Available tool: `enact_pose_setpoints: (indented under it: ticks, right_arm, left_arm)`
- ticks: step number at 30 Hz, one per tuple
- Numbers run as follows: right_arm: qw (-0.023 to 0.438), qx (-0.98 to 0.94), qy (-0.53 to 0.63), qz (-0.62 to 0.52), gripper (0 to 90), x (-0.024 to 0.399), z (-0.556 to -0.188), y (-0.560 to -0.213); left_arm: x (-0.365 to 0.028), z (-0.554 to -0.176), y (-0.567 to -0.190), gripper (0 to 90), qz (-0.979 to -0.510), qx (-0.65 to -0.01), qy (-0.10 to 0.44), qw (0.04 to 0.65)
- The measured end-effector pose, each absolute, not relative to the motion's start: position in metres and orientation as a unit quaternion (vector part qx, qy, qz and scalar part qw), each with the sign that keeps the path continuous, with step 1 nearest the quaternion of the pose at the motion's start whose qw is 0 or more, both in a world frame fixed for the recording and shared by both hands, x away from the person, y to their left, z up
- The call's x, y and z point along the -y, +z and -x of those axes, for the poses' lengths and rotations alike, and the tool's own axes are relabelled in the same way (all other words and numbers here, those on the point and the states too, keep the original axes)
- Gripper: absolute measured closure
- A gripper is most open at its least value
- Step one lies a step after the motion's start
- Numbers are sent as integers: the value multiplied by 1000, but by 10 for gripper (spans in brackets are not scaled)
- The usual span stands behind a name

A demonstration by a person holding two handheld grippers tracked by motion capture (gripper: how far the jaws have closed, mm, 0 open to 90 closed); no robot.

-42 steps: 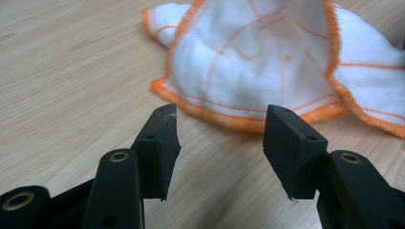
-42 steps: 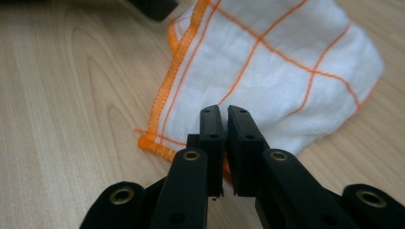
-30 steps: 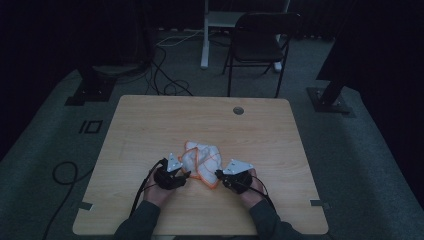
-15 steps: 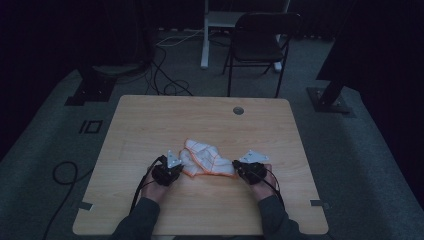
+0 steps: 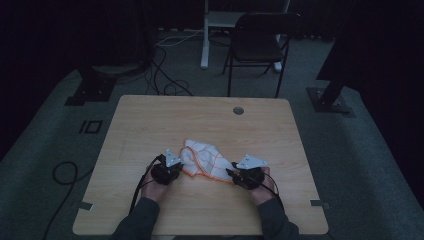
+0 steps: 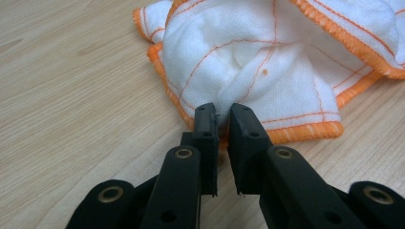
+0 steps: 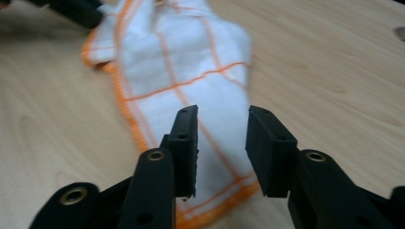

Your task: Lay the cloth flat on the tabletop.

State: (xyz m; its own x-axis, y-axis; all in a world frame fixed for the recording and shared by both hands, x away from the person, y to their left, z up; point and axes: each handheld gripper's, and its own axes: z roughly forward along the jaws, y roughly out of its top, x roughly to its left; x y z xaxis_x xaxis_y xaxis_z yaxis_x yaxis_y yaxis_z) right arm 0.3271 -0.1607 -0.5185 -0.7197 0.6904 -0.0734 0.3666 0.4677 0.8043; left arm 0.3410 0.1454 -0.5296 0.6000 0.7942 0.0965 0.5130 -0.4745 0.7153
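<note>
From the high view, a cloth (image 5: 202, 159) is lying crumpled on the tabletop (image 5: 150, 120), near the person's edge, with the left tool (image 5: 170, 169) at its left end and the right tool (image 5: 239, 176) at its right end. In the left gripper view, the left tool (image 6: 223, 112) is pinching a fold of the cloth (image 6: 267, 62), its jaws having just been easing apart. In the right gripper view, the right tool (image 7: 220, 125) is standing released, its jaws having just been opening above the cloth (image 7: 181, 67).
</note>
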Motion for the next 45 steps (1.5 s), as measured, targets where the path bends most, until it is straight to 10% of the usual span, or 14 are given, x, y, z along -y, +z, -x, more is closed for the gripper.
enact_pose_setpoints:
  ticks: [18, 22, 45]
  right_arm:
    - [142, -875, 366, -282, 699, 139, -329, -541]
    - [147, -875, 358, -291, 857, 141, -332, -540]
    - [208, -808, 388, -391, 873, 181, -363, -509]
  left_arm:
    - [-143, -343, -528, 855, -828, -397, 214, 332]
    - [-142, -343, -528, 864, -829, -396, 214, 331]
    - [-152, -349, -514, 879, -820, -399, 228, 340]
